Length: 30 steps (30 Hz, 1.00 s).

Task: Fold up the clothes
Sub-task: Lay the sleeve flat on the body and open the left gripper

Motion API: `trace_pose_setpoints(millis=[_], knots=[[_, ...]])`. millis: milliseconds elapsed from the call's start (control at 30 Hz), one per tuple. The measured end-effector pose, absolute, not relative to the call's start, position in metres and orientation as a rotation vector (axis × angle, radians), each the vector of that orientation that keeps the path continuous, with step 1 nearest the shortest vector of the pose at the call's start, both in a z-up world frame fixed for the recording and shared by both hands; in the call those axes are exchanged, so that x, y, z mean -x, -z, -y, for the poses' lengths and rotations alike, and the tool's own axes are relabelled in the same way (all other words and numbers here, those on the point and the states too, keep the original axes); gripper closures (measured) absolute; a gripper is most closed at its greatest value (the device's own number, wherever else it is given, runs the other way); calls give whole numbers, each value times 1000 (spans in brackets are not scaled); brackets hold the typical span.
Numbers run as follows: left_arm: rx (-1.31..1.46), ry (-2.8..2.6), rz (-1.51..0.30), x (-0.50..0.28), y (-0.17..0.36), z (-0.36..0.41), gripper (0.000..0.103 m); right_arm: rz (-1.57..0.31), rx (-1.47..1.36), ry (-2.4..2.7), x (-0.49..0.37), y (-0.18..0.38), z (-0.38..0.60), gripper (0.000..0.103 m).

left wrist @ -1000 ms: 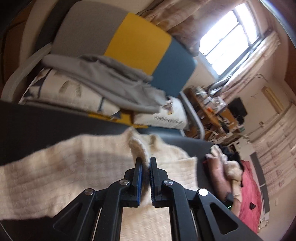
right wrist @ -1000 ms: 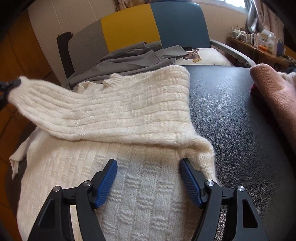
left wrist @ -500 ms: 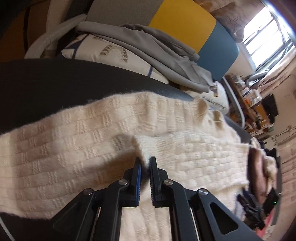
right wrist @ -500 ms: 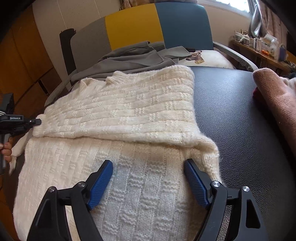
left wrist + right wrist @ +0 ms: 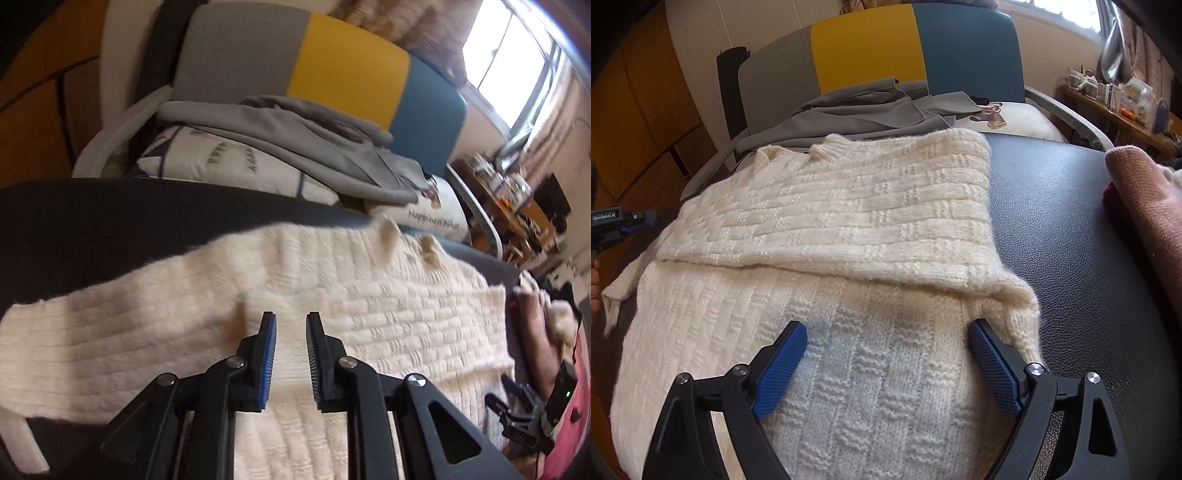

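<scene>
A cream knitted sweater [image 5: 849, 295] lies flat on the black table [image 5: 1071, 240], one sleeve [image 5: 842, 210] folded across its chest. My left gripper [image 5: 290, 321] hovers just above the sleeve's cuff [image 5: 266, 302], jaws a little apart and holding nothing. In the right wrist view it shows at the far left edge as the left gripper [image 5: 635, 218]. My right gripper [image 5: 886, 332] is wide open over the sweater's lower body, blue pads [image 5: 783, 365] clear of the knit. The sweater's other sleeve [image 5: 92, 343] stretches out to the left.
A chair with a grey, yellow and blue back [image 5: 886, 48] stands behind the table, holding a grey garment [image 5: 864, 110] and pillows [image 5: 229, 162]. A brown knit [image 5: 1145, 206] and pink clothes [image 5: 569, 424] are piled at the table's right. A cluttered shelf [image 5: 1119, 99] is far right.
My left gripper carried the sleeve cuff across and down onto the sweater's chest, then opened and let it go. The right gripper stayed open and nearly still.
</scene>
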<state>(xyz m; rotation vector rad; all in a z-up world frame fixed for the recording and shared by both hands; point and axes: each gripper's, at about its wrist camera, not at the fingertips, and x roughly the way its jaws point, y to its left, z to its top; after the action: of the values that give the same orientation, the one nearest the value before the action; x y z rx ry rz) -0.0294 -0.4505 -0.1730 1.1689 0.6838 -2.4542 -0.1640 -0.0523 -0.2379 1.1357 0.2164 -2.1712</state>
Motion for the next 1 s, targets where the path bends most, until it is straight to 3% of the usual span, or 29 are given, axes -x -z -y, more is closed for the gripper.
trace_pose_setpoints(millis=[300,533,600,733,800,933,1000], knots=[[-1234,2409,-786,57,216,439,87,-210,-1135,2168,165,238,52,12],[-1234,2572,-657,80,182,422,87,-198,-1142,2154,161,232,51,11],[-1232,2622,-613,87,171,416,87,-168,-1143,2121,157,223,47,20],[-1248,2734,-556,111,154,402,86,-194,-1017,2098,147,183,55,26],[-1310,2810,-649,137,156,395,84,-203,-971,2088,156,168,71,35],[-1416,2865,-907,191,167,396,79,-237,-946,2048,188,166,114,35],[-1444,2870,-947,215,173,400,78,-258,-946,2036,200,171,133,35]])
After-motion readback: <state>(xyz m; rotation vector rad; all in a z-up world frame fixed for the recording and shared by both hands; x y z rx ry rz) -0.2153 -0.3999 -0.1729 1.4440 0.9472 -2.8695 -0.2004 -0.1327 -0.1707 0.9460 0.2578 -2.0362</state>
